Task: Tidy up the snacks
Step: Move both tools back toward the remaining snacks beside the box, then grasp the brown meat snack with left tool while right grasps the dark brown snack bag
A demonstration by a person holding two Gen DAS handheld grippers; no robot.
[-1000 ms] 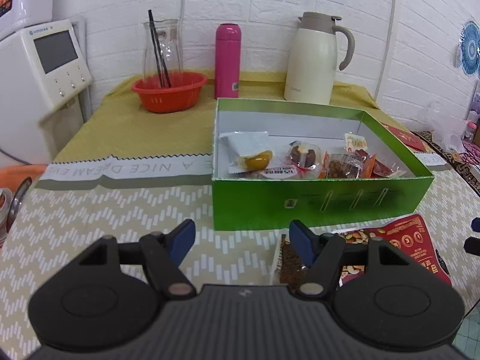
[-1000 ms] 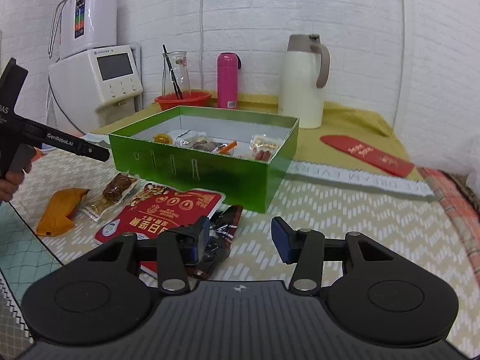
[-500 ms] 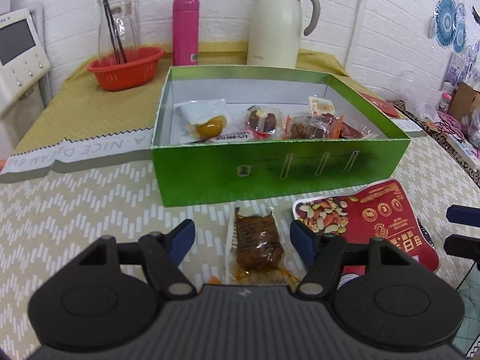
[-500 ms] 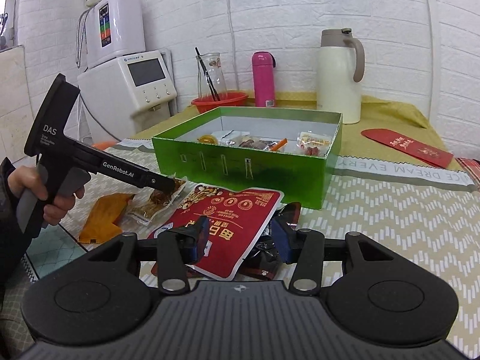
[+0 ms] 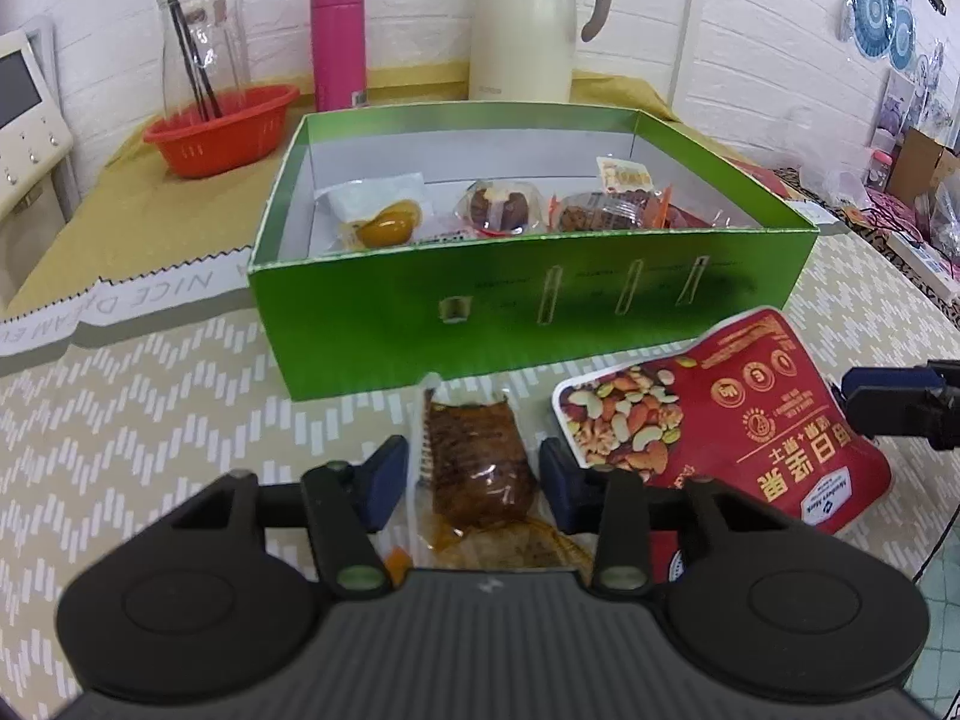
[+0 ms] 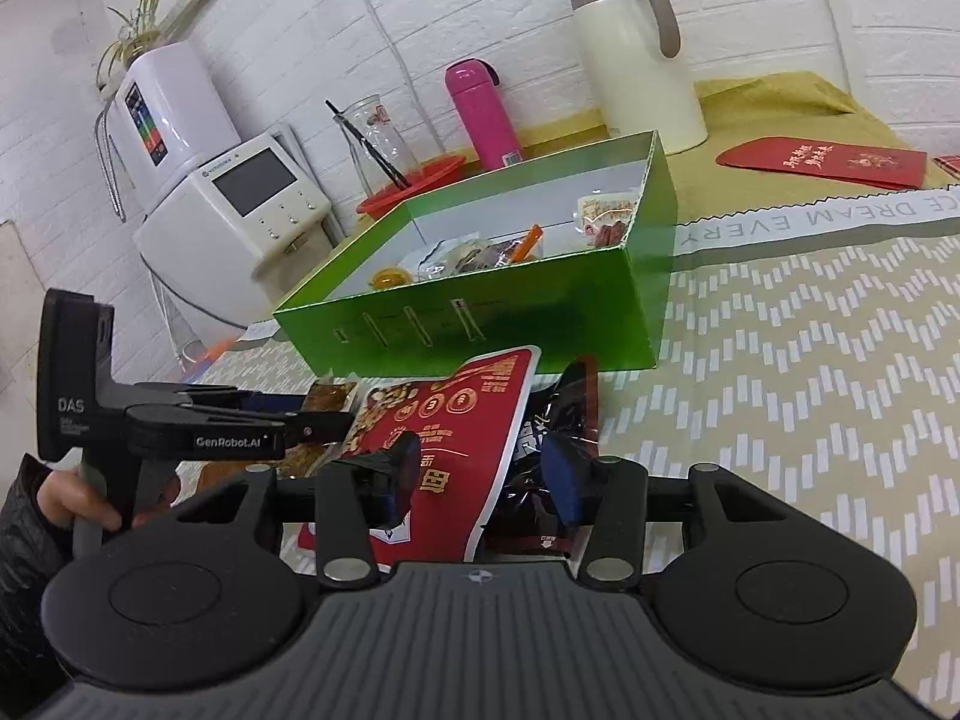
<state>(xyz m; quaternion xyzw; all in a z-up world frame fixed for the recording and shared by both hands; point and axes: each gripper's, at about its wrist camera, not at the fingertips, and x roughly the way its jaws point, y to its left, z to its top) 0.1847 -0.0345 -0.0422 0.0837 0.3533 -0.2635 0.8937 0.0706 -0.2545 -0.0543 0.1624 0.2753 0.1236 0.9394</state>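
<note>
A green box (image 5: pixel 540 294) (image 6: pixel 498 324) holds several wrapped snacks. In front of it lie a clear pack with a brown snack (image 5: pixel 477 468), a red nut bag (image 5: pixel 714 420) (image 6: pixel 456 450) and a dark wrapper (image 6: pixel 564 420). My left gripper (image 5: pixel 474 480) is open, its fingers on either side of the brown snack pack. It shows from the side in the right wrist view (image 6: pixel 300 420). My right gripper (image 6: pixel 480 474) is open over the edge of the red nut bag and the dark wrapper.
A red basket (image 5: pixel 222 126) with a glass jug, a pink bottle (image 5: pixel 339 42) and a cream thermos jug (image 5: pixel 528 24) stand behind the box. A white appliance (image 6: pixel 234 210) is at the left. A red envelope (image 6: pixel 822 162) lies at the back right.
Both grippers moved forward and down toward the snacks. The left now straddles the brown snack pack; the right now sits over the red bag and dark wrapper.
</note>
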